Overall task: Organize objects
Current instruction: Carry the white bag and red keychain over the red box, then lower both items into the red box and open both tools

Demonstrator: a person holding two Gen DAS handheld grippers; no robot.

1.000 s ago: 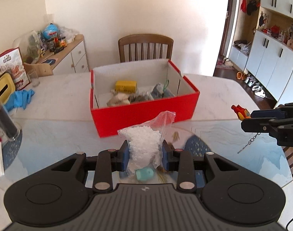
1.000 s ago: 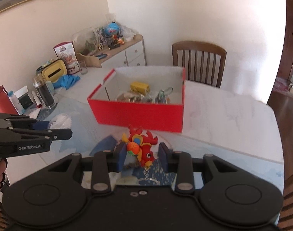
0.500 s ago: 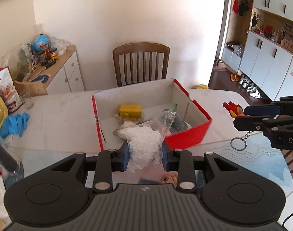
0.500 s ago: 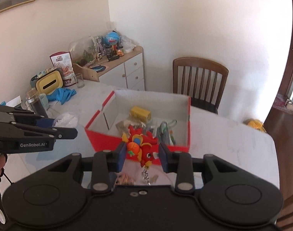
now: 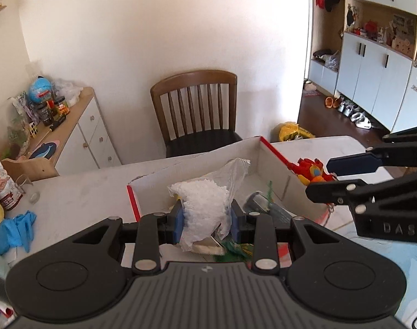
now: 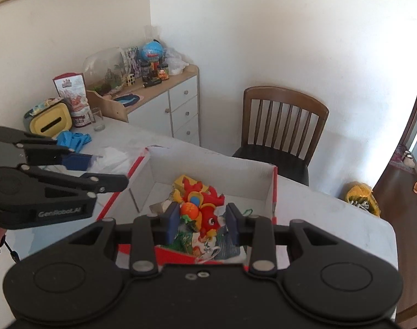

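Observation:
My left gripper (image 5: 207, 220) is shut on a clear plastic bag of white granules (image 5: 205, 205), held above the open red box (image 5: 271, 148). My right gripper (image 6: 203, 219) is shut on a red and orange toy keychain (image 6: 205, 208), also over the red box (image 6: 274, 189), whose white inside holds a yellow block (image 6: 181, 182) and several other small items. The right gripper (image 5: 318, 175) shows at the right of the left wrist view with the red toy (image 5: 309, 167) between its fingers. At the left edge of the right wrist view, the left gripper (image 6: 104, 172) appears.
The box stands on a white marble table (image 5: 79, 197). A wooden chair (image 5: 197, 109) is behind the table. Blue gloves (image 5: 13, 230), a glass (image 5: 30, 189) and a snack bag (image 5: 0, 189) lie at the left. A white sideboard (image 6: 178, 107) with clutter stands against the wall.
Both grippers have moved forward and a little up with their loads, from in front of the red box to above its inside. Neither grip has changed.

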